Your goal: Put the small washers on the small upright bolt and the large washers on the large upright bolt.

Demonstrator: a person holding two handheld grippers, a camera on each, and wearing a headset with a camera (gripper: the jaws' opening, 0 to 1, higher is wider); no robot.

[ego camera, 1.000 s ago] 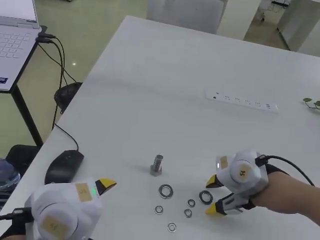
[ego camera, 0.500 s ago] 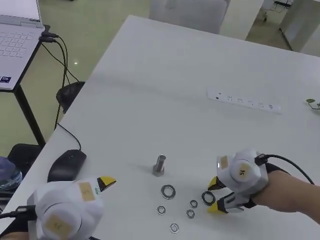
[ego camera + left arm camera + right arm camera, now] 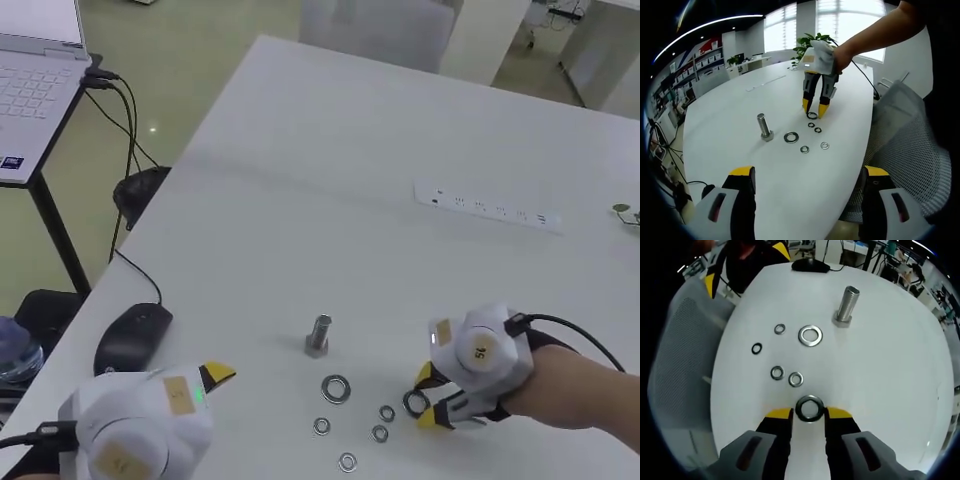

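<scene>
White desk [image 3: 300, 180] held one bolt [image 3: 319, 335]. Right tool [image 3: 422, 398], narrow, straddled a large washer [image 3: 810, 398]; left tool [image 3: 809, 175] wide, empty. Pinching the rim squarely seemed wise.

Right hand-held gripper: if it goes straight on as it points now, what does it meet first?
The right hand-held gripper meets the large dark washer first, already lying between its tips. Past it, probably a small washer; depth unclear.

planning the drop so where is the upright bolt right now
In the head view the bolt stands upright on the white table, just beyond the silver large washer and left of the right gripper.
</scene>
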